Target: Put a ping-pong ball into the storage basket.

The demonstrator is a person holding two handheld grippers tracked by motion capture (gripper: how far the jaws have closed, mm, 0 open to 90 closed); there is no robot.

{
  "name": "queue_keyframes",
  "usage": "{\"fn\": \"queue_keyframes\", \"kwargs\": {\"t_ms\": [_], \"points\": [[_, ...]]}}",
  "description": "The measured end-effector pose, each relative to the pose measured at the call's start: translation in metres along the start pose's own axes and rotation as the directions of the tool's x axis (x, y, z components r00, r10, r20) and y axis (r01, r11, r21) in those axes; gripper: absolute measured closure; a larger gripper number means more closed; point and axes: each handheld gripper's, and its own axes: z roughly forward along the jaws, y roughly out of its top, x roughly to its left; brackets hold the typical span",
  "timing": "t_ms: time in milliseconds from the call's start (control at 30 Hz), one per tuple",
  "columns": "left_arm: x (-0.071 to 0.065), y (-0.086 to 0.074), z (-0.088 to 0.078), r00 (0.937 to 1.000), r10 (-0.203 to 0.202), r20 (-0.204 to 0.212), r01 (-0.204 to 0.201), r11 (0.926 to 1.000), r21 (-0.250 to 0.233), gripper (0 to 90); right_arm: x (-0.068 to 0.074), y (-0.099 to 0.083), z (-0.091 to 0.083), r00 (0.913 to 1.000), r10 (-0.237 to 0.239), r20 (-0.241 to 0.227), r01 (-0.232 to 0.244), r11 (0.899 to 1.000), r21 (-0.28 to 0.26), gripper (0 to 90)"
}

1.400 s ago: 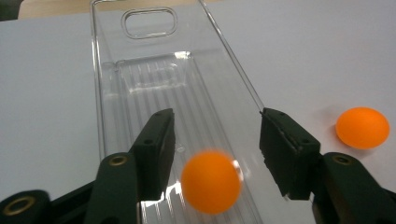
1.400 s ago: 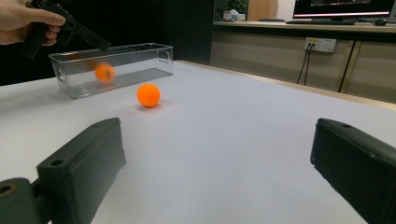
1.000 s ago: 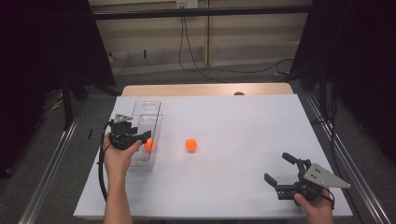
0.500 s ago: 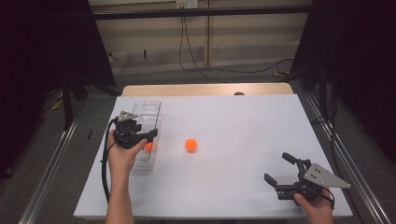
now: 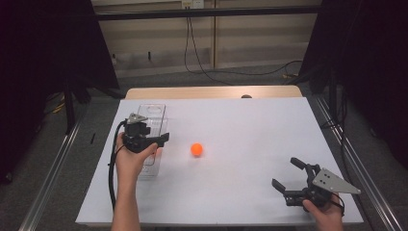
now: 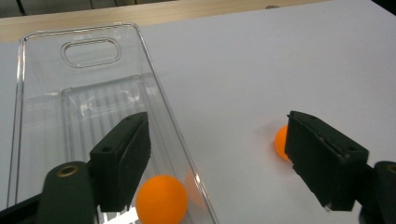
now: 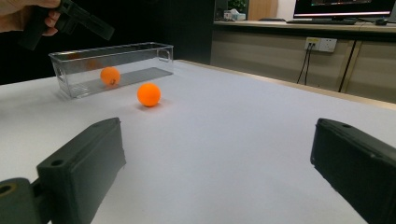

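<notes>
The left gripper has its jaws apart with nothing pressed between them; they have just been opening. In the left gripper view 1 orange ball lies directly below them on the floor of the clear plastic bin, at the bin's near end and close against its right wall. The left gripper hangs above that end of the bin, the hand gripping it from behind.

A 2nd orange ball rests on the white table, just beside the bin's right wall and apart from it; the left gripper view catches it partly hidden behind the right jaw.

The right gripper sits at the table's near right corner, well apart from both balls, jaws spread wide and empty. It seems to rest low over the tabletop, though contact is hard to judge.
</notes>
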Motion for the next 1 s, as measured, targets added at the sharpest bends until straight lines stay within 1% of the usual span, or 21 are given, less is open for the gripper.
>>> {"fn": "queue_keyframes", "kwargs": {"t_ms": [200, 300, 433, 500, 600, 633, 667, 733, 800, 867, 900, 933, 1000], "points": [[-0.002, 0.001, 0.0, 1.0, -0.002, 0.005, 0.003, 1.0, -0.007, 18.2, 0.0, 0.0, 0.0, 1.0, -0.002, -0.001, 0.002, 1.0, 0.001, 2.5], [-0.004, 0.001, 0.002, 0.9999, 0.012, 0.011, -0.012, 0.9999, -0.001, 16.8, 0.0, 0.0, 0.0, 1.0, -0.002, -0.001, 0.002, 1.0, 0.001, 2.5], [-0.007, 0.002, 0.004, 0.9998, 0.013, 0.013, -0.013, 0.9999, -0.003, 15.2, 0.0, 0.0, 0.0, 1.0, -0.002, -0.001, 0.002, 1.0, 0.001, 2.5], [-0.008, 0.003, 0.004, 0.9995, 0.025, 0.018, -0.025, 0.9997, 0.003, 14.8, 0.0, 0.0, 0.0, 1.0, -0.003, -0.001, 0.003, 1.0, 0.001, 2.4], [-0.01, 0.003, 0.006, 0.9994, 0.019, 0.028, -0.019, 0.9998, 0.001, 13.3, 0.0, 0.0, 0.0, 1.0, -0.004, -0.001, 0.004, 1.0, 0.002, 2.5], [-0.01, 0.003, 0.006, 0.9991, 0.028, 0.031, -0.028, 0.9996, 0.01, 13.2, 0.0, 0.0, 0.0, 1.0, -0.004, -0.001, 0.004, 1.0, 0.002, 2.5], [-0.012, 0.003, 0.007, 0.9993, 0.022, 0.03, -0.023, 0.9997, 0.007, 13.0, 0.0, 0.0, 0.0, 1.0, -0.004, -0.001, 0.004, 1.0, 0.002, 2.5], [-0.012, 0.003, 0.008, 0.999, 0.03, 0.033, -0.03, 0.9994, 0.014, 12.6, 0.0, 0.0, 0.0, 1.0, -0.002, -0.002, 0.002, 1.0, 0.001, 2.4], [-0.014, 0.003, 0.009, 0.9989, 0.027, 0.037, -0.027, 0.9996, 0.011, 12.5, 0.0, 0.0, 0.0, 1.0, -0.003, -0.001, 0.003, 1.0, 0.001, 2.5], [-0.015, 0.004, 0.01, 0.9983, 0.035, 0.047, -0.036, 0.9993, 0.013, 12.3, 0.0, 0.0, 0.0, 1.0, -0.004, -0.002, 0.004, 1.0, 0.002, 2.5], [-0.017, 0.004, 0.011, 0.9985, 0.029, 0.047, -0.029, 0.9995, 0.009, 12.3, 0.0, 0.0, 0.0, 1.0, -0.004, -0.002, 0.004, 1.0, 0.002, 2.5], [-0.017, 0.004, 0.011, 0.998, 0.037, 0.052, -0.038, 0.9992, 0.013, 12.2, 0.0, 0.0, 0.0, 1.0, -0.003, -0.002, 0.003, 1.0, 0.002, 2.5], [-0.018, 0.004, 0.012, 0.9974, 0.04, 0.061, -0.041, 0.999, 0.015, 12.0, 0.0, 0.0, 0.0, 1.0, -0.004, -0.002, 0.004, 1.0, 0.002, 2.4]]}}
